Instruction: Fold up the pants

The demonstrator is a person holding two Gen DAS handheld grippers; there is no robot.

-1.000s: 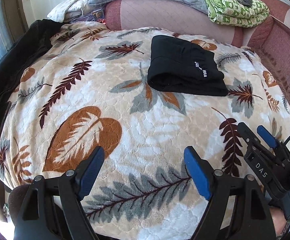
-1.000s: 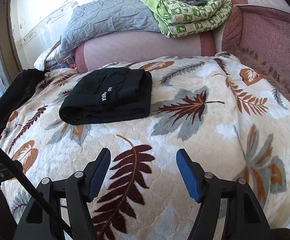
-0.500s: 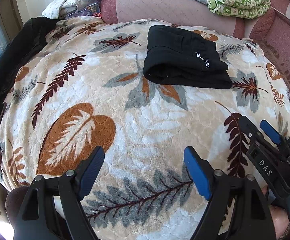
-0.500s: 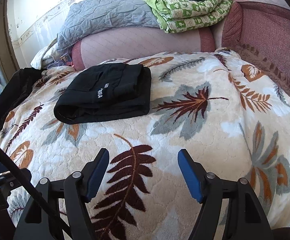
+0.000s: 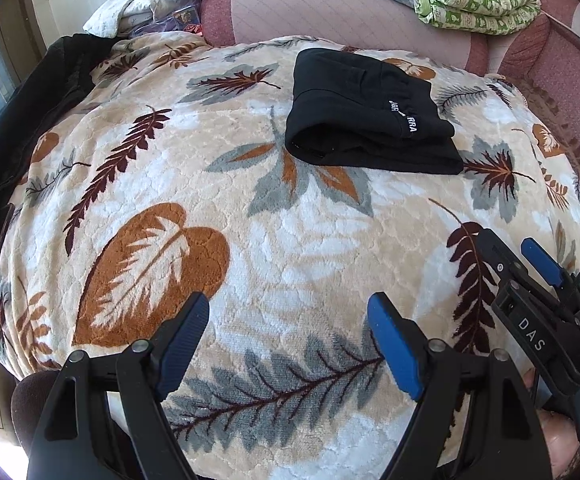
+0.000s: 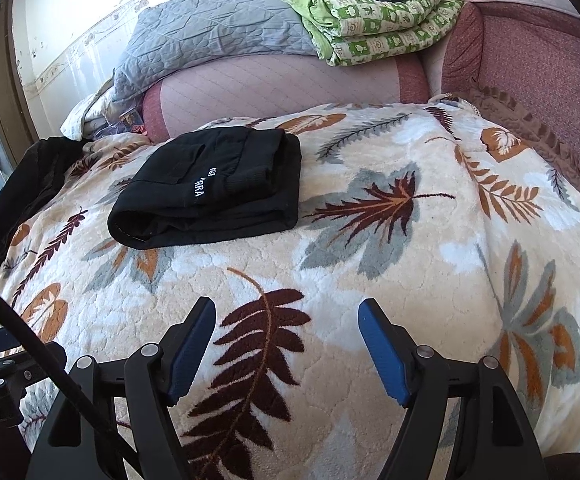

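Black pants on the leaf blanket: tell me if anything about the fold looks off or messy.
Nothing stands out. The black pants lie as one compact folded bundle, flat on the leaf blanket, with the layers stacked fairly evenly. Both the left gripper and the right gripper are open, away from them.

Black pants (image 5: 366,120), folded compact, on blanket (image 5: 290,248)

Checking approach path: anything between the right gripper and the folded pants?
Nothing but bare leaf-print blanket between the open right gripper and the folded black pants, seen in the right wrist view.
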